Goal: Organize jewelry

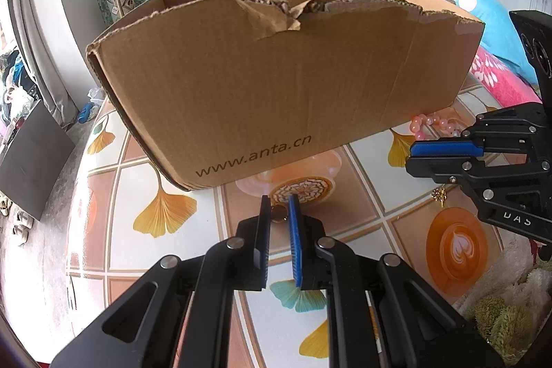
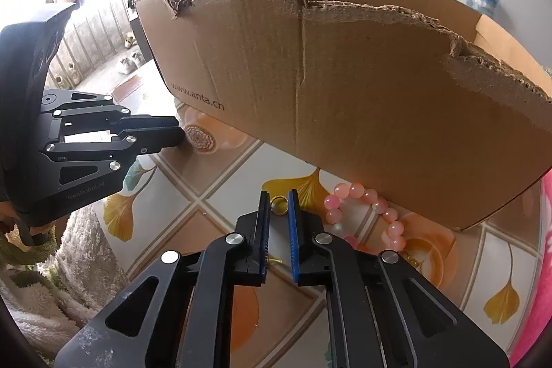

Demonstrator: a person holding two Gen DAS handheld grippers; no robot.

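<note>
In the left wrist view my left gripper [image 1: 279,207] is shut on a small gold ring [image 1: 278,215], just above the tablecloth and in front of a pale pink dish [image 1: 303,188]. In the right wrist view my right gripper [image 2: 278,197] has its pads against a second gold ring [image 2: 279,205] lying on the table. A pink bead bracelet [image 2: 365,212] lies just to its right against the cardboard box [image 2: 345,92]. The same bracelet [image 1: 431,123] and a small gold charm [image 1: 439,195] show beside the right gripper [image 1: 410,157]. The left gripper [image 2: 179,135] reaches towards the dish [image 2: 203,137].
The big torn cardboard box [image 1: 276,75] stands close behind both grippers, its interior hidden. The table wears a cloth [image 1: 165,212] printed with ginkgo leaves and coffee cups. A fluffy green and white fabric [image 1: 500,306] lies at the near edge. Pink bedding [image 1: 500,81] lies beyond the box.
</note>
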